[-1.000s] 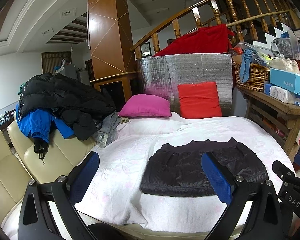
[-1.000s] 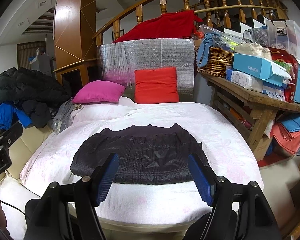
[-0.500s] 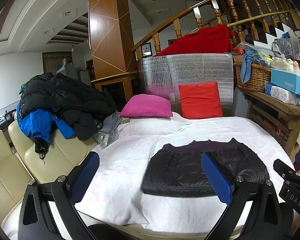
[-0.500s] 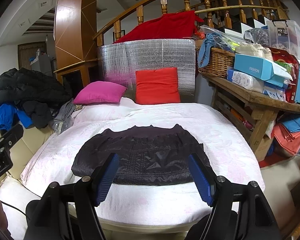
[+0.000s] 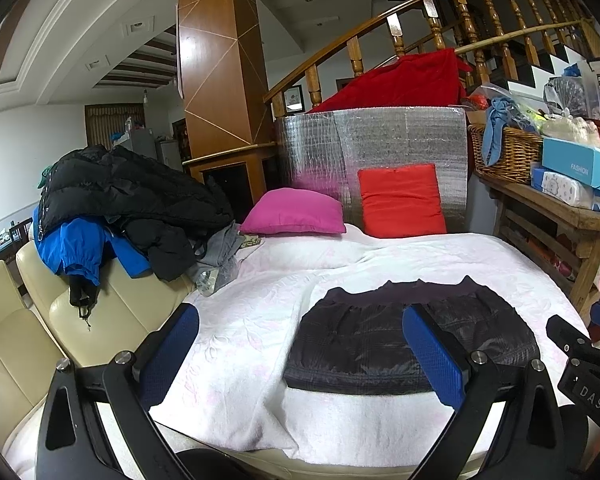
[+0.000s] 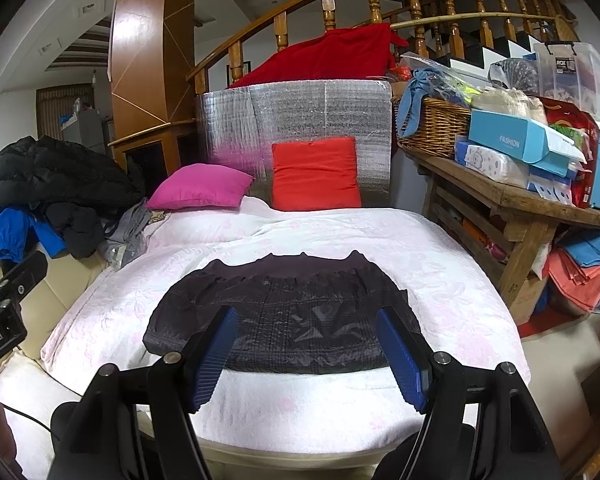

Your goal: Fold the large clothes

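A dark quilted garment [image 5: 364,336] lies folded flat near the front edge of the bed's white cover [image 5: 260,304]. It also shows in the right wrist view [image 6: 292,312]. My left gripper [image 5: 300,344] is open and empty, held back from the bed's front edge, with the garment ahead and to its right. My right gripper [image 6: 306,350] is open and empty, held in front of the garment's near edge.
A pile of black and blue jackets [image 5: 112,208] lies on a cream sofa [image 5: 40,320] at the left. A pink pillow [image 5: 296,212] and a red pillow [image 5: 400,200] lean at the bed's back. A cluttered wooden bench [image 6: 512,200] stands at the right.
Both grippers have drifted very slightly. The garment has not moved and both grippers stay open.
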Demonstrator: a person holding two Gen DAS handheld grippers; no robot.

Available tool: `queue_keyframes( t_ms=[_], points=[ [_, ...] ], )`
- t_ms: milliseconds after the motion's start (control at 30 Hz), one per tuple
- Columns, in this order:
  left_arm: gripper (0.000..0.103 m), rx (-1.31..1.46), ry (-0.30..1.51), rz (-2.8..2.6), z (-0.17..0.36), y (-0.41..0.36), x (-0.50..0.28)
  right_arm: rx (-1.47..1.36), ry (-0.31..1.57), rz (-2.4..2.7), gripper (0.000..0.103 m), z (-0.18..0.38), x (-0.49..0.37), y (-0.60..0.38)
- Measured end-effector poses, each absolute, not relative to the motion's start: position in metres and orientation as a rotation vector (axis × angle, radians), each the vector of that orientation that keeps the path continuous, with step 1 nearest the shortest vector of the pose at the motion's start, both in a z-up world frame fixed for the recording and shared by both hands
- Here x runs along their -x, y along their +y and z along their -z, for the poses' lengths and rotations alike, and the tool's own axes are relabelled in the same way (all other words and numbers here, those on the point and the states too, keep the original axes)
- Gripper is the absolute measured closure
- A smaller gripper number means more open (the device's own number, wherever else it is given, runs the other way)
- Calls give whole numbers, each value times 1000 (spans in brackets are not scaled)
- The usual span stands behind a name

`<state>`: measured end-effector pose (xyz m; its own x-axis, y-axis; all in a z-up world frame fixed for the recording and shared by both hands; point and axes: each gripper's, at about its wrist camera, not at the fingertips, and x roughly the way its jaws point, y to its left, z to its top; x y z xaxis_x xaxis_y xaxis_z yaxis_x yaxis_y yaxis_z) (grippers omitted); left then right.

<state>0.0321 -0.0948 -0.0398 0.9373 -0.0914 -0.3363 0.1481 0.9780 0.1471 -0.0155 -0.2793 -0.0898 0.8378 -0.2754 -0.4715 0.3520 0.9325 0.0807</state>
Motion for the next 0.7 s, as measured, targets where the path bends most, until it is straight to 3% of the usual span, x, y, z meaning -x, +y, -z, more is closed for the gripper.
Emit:
queue_keyframes(
  t_ms=[500, 700],
  points=[
    [2, -175, 370, 137, 48, -98, -51, -168, 517, 342, 28, 98, -11, -290],
    [2, -118, 409, 180, 51, -86, -104, -160, 557, 331, 28, 104, -45, -312]
  ],
)
